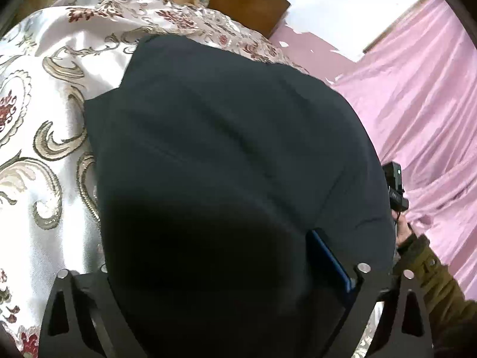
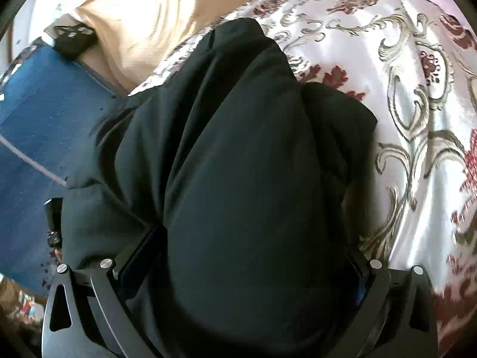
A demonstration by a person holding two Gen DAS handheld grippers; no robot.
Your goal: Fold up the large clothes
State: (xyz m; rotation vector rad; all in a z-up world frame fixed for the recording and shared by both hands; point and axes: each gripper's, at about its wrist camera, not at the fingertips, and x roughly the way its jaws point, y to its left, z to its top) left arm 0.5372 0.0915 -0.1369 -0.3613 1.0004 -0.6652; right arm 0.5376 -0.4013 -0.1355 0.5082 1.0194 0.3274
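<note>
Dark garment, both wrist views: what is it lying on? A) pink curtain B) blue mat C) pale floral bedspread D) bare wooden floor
C: the dark garment rests on the pale floral bedspread, whose scroll-and-flower pattern shows around its edges in the right wrist view too; the pink curtain hangs off to one side.

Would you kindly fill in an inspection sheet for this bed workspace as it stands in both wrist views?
Surface: floral bedspread, shiny, creased.
Job's things: dark garment bunched on the bedspread, filling both views.
Clutter: cream cloth at the far side; small black object beside it.
Grippers: left gripper set wide, garment between its fingers, grip unclear; right gripper likewise, garment bulging between its fingers.
Cables: nothing seen.
Surroundings: pink curtain, wooden headboard, blue floor covering, olive sleeve.
</note>
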